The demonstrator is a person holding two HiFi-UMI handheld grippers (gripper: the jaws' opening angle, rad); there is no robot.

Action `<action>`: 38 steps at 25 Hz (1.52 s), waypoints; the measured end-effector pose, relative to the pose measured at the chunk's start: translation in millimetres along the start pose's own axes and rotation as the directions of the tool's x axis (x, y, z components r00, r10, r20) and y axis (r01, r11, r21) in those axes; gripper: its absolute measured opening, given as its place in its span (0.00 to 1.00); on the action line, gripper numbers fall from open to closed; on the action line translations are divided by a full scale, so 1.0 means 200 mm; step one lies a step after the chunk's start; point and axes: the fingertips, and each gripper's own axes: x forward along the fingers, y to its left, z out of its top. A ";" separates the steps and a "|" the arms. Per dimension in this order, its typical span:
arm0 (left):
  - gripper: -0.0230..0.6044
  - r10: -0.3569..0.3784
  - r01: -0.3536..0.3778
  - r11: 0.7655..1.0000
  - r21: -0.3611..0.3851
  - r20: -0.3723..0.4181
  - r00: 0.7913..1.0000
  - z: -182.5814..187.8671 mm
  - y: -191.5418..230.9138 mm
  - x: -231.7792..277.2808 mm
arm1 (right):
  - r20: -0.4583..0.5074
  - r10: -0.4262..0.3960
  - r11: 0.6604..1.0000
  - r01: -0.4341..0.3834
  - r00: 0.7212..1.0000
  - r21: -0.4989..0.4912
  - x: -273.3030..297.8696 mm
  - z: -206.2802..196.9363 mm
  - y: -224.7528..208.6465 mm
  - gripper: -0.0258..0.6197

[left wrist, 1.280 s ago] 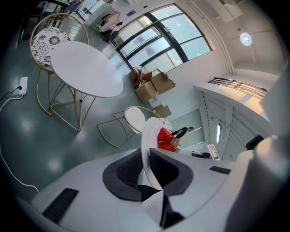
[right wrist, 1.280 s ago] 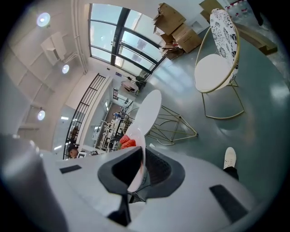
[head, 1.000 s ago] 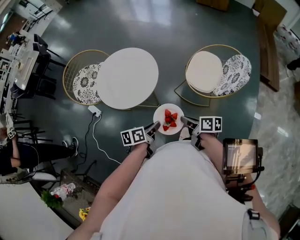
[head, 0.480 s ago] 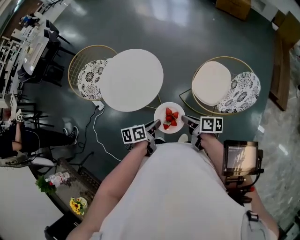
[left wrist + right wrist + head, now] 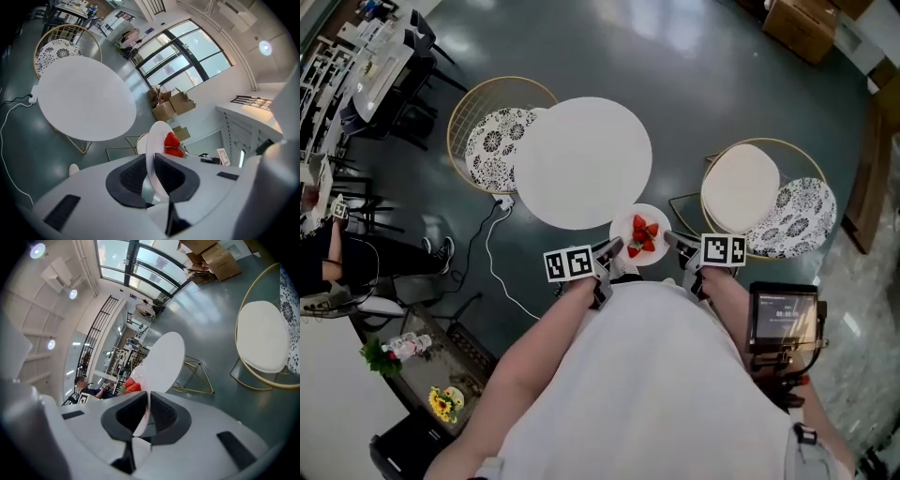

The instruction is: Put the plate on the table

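Jaws of the left gripper [image 5: 608, 251] and right gripper [image 5: 674, 243] pinch opposite edges of the plate [image 5: 623, 234], held mid-frame beside the round white surface [image 5: 581, 159], so it is not yet put down.

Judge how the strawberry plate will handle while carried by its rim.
Probably stiff: the plate looks flat though the left gripper and right gripper pinch only opposite rims. The loose strawberries would likely roll if it tilts. Thin, smooth rim may slip.
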 end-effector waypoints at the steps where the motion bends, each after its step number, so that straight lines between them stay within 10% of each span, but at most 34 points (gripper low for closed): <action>1: 0.09 -0.009 0.009 1.000 0.002 -0.001 1.000 0.04 0.00 0.00 | 0.001 -0.007 1.000 0.007 1.000 -0.009 0.01 0.03 0.02 0.09; 20: 0.09 -0.017 0.021 0.996 -0.082 0.055 0.998 0.50 0.30 -0.19 | -0.099 -0.047 0.991 0.034 0.994 -0.131 0.55 0.30 0.26 0.09; 38: 0.09 0.080 -0.070 0.976 -0.205 0.043 0.996 0.80 0.46 0.09 | -0.281 -0.070 0.989 0.030 0.957 -0.143 0.84 0.67 0.04 0.09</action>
